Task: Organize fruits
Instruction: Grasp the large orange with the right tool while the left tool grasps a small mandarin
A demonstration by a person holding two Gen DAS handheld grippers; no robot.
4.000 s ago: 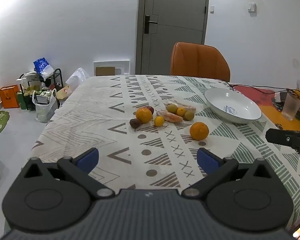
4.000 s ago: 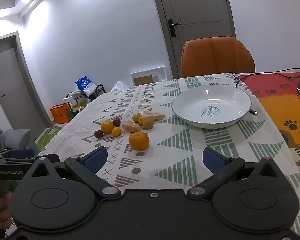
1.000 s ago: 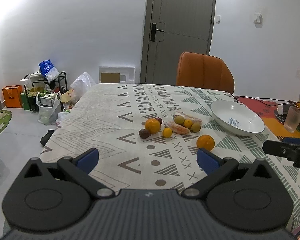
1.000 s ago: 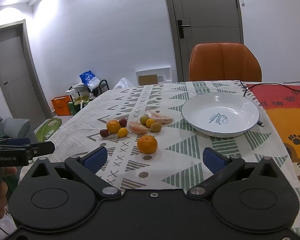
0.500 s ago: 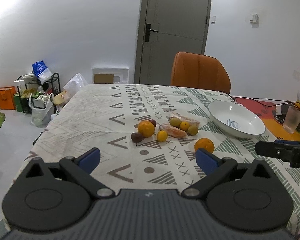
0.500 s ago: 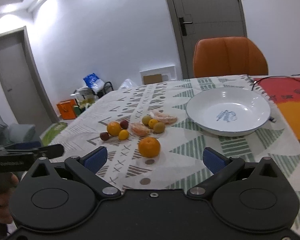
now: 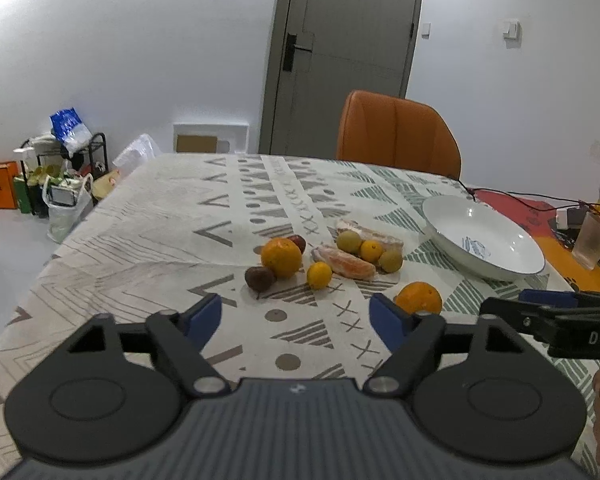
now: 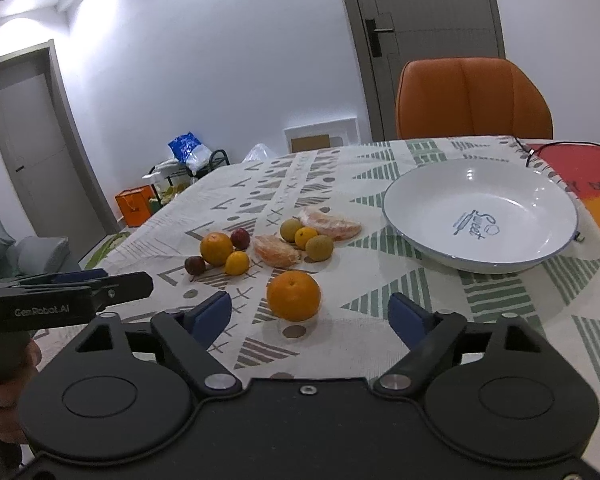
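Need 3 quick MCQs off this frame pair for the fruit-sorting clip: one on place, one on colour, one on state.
1. Where does the lone orange lie?
A. in the bowl
B. on the tablecloth, nearer the cameras than the fruit cluster
C. on the chair

2. What colour is the chair?
A. orange
B. grey
C. white

3. What is in the white bowl?
A. two oranges
B. peeled segments
C. no fruit

Key: 1 B, it sits alone on the cloth in front of the right tool, apart from the cluster. 2 A, its backrest is orange in both views. 3 C, only the printed mark shows inside.
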